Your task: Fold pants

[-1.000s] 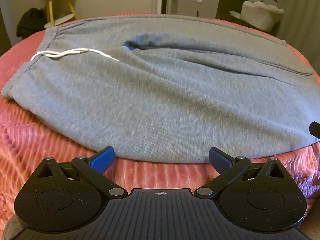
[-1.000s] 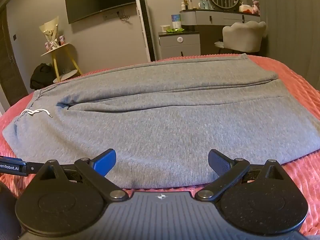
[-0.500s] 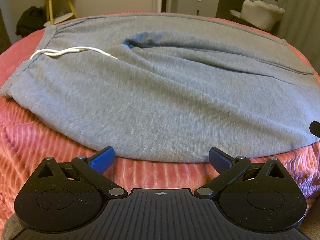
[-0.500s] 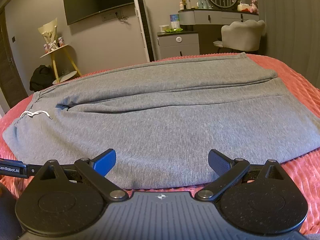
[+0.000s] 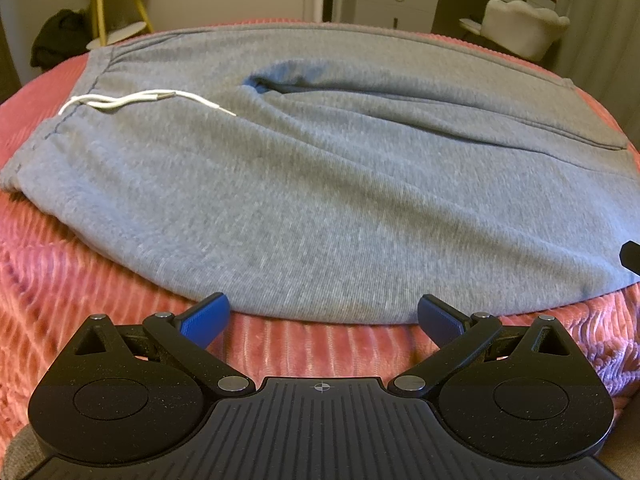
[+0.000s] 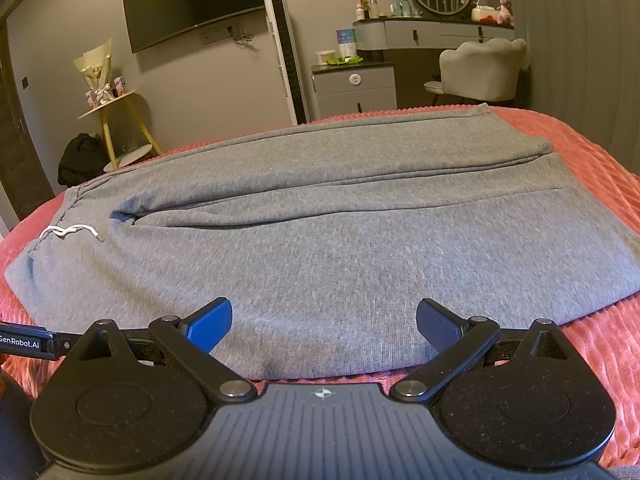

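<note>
Grey sweatpants lie flat across a pink ribbed bedspread, waistband to the left, legs running right. A white drawstring rests on the waist. My left gripper is open, hovering just short of the pants' near edge with nothing between its fingers. My right gripper is open too, over the near edge of the lower leg, holding nothing. The tip of the right gripper shows at the far right of the left wrist view.
Beyond the bed stand a yellow-legged side table, a dark bag on the floor, a wall TV, a tall white fan, a grey drawer unit, and a pale chair at a vanity.
Both grippers have crept slightly toward the pants; the left view has shifted a little, so the waistband sits lower in frame. Both stay open.
</note>
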### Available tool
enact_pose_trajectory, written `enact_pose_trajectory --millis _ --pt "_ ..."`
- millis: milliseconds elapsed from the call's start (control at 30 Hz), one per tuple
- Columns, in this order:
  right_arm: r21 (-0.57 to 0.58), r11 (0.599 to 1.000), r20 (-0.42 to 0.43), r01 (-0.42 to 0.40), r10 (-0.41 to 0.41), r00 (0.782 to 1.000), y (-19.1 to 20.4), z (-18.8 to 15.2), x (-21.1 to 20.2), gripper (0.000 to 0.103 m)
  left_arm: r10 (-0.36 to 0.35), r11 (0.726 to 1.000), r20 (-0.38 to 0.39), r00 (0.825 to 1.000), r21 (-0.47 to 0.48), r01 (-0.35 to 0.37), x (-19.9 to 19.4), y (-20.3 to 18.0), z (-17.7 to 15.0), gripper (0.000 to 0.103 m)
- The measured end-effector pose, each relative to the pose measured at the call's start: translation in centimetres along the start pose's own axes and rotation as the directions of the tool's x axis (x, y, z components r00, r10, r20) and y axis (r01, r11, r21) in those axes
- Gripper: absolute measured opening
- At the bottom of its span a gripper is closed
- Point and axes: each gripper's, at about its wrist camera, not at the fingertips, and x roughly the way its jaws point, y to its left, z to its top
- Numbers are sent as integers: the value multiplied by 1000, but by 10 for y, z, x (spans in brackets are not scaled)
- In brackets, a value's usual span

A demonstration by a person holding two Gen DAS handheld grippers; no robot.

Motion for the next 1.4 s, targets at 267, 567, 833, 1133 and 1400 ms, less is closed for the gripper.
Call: enact_pose_trajectory --millis 267,567,833,1133,1400 --pt "1 1000 1 1 -1 1000 0 0 0 99 0 1000 -1 1000 0 0 0 0 1 103" --pt "2 1000 1 4 -4 1000 -1 0 0 99 1 1000 -3 1000 -1 -1 0 0 1 103" --pt "6 1000 0 4 -4 1000 -2 0 0 99 -2 1000 -7 1000 -3 2 0 -1 0 103" --pt "6 1000 -3 5 -5 1000 -2 -1 1 99 -4 1000 -12 1000 -4 4 0 -2 0 103" --pt "8 1000 -5 5 -5 1000 -2 -1 2 99 -5 1000 -14 1000 -6 5 1 -1 0 103"
